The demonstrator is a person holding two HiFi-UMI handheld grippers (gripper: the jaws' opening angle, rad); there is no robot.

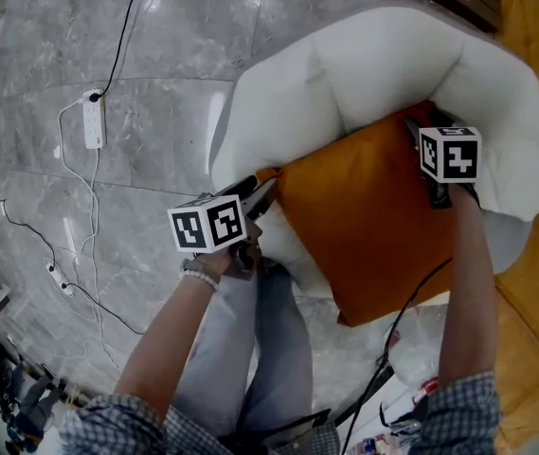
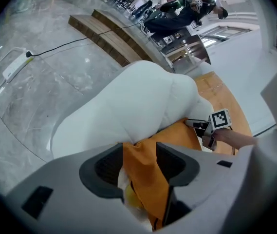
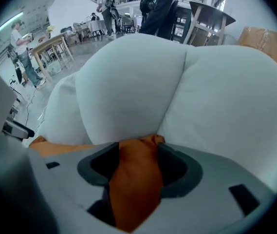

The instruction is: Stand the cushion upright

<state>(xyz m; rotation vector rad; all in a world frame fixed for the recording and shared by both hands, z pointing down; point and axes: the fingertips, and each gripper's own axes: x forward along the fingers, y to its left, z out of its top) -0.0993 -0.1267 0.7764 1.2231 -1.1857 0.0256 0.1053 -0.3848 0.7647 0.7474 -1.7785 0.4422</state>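
Note:
An orange cushion (image 1: 373, 226) leans in a white armchair (image 1: 345, 55), its top edge against the backrest. My left gripper (image 1: 264, 192) is at the cushion's left corner. In the left gripper view that corner (image 2: 150, 174) hangs between the wide jaws of the left gripper (image 2: 140, 167), with a gap showing on the left side. My right gripper (image 1: 418, 123) is at the cushion's far right corner by the backrest. In the right gripper view, orange fabric (image 3: 136, 189) sits loosely between the right gripper's (image 3: 137, 167) spread jaws. The right gripper (image 2: 199, 126) also shows in the left gripper view.
A power strip (image 1: 92, 121) and cables lie on the marble floor to the left. A wooden bench (image 2: 109, 38) stands behind the chair. A tan surface (image 1: 534, 330) and a clear plastic bag (image 1: 421, 349) lie at the right. The person's legs (image 1: 250, 349) are in front of the seat.

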